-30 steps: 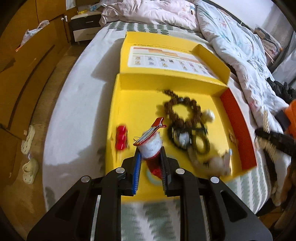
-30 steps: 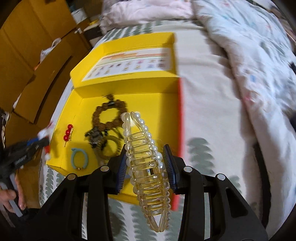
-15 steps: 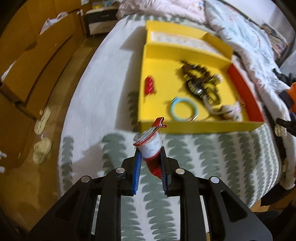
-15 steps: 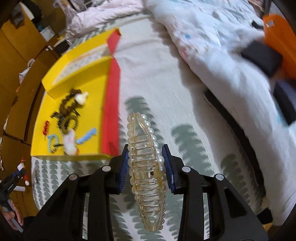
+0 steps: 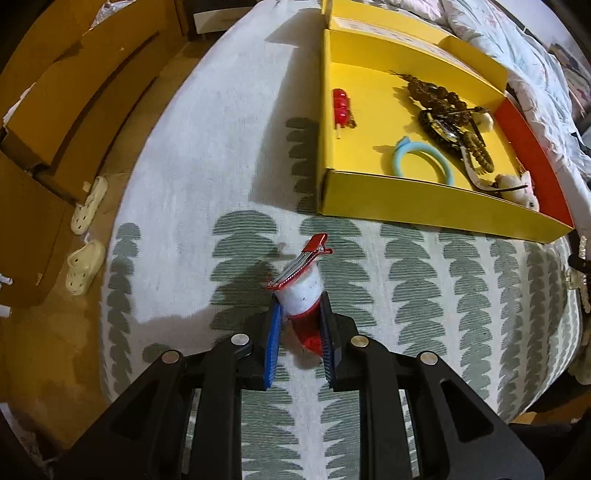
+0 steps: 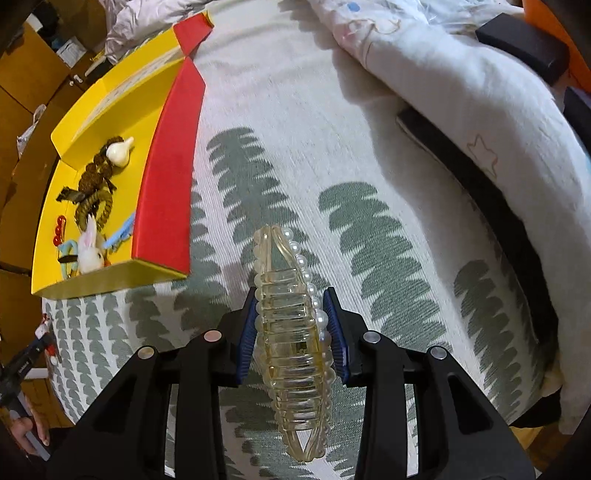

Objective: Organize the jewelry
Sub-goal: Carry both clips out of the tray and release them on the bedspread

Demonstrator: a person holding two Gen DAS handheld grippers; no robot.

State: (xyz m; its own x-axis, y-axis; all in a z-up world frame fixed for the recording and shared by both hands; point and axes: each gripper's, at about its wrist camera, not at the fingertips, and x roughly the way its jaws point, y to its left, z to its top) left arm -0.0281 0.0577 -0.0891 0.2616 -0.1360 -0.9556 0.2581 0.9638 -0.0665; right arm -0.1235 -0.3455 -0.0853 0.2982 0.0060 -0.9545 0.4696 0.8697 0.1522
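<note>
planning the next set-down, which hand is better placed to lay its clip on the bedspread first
Probably left. Its left gripper holds the small red hair clip over open bedspread beside the yellow box. The right gripper holds a long pearl claw clip reaching past its jaws.

No legible text, brand, number or sign is shown; printing on the sheet inside the yellow box lid (image 5: 391,27) is too small to be read.

Claw clip (image 6: 291,343): clear glossy plastic, pearly bead edging. Hair clip (image 5: 300,280): shiny red metal, white fuzzy cloth. Box (image 5: 424,199) ahead: matt yellow card. Bedspread (image 5: 406,280) beneath: coarse woven cloth.
</note>
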